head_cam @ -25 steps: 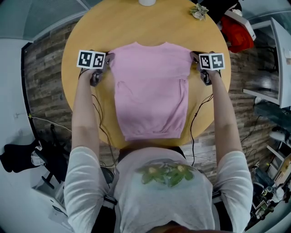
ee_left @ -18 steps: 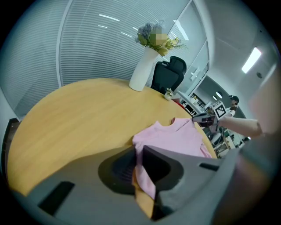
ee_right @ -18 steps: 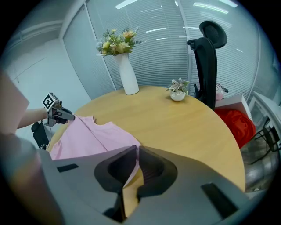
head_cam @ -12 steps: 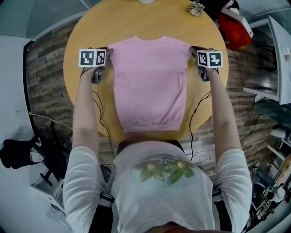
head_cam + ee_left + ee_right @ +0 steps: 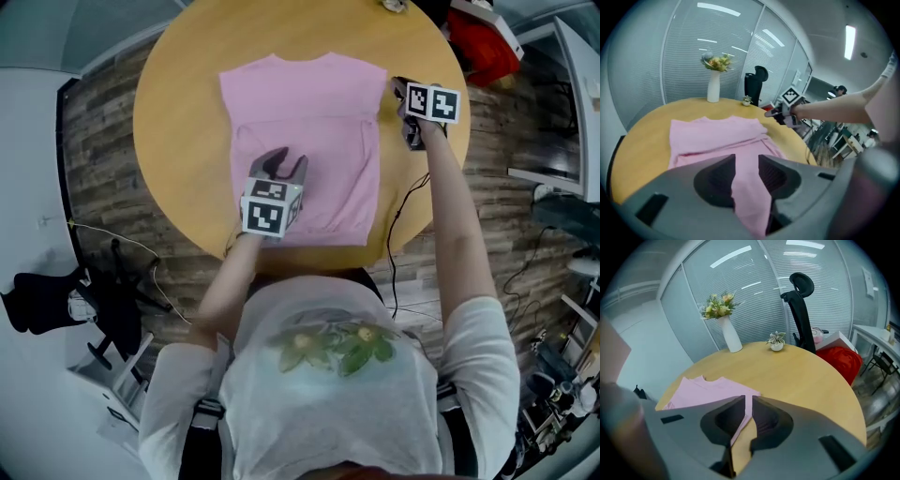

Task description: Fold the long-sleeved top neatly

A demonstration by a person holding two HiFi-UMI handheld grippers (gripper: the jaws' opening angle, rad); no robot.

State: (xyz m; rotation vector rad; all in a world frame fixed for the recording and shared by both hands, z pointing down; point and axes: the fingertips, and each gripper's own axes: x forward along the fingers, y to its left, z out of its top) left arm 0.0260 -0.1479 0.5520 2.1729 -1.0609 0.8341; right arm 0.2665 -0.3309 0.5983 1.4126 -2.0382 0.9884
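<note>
Left fingers (image 5: 712, 180): parted, just been opening, pink cloth showing in the gap, not pressed.
Left gripper (image 5: 284, 164): poised over the lower left part of the top, close to its hem.
Right fingers (image 5: 726, 420): drawn almost together, only a slit left, the top's right edge visible through it.
Right gripper (image 5: 405, 94): just beside the top's right shoulder corner, toward the table's right edge.
Long-sleeved top (image 5: 319, 122): pink, flat on the round table (image 5: 178, 112), sleeves folded in, collar toward the far edge.
Far edge: white vase (image 5: 713, 86) with flowers.

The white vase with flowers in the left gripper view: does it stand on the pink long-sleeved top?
No, the white vase stands on the bare round wooden table, beyond the pink long-sleeved top.
</note>
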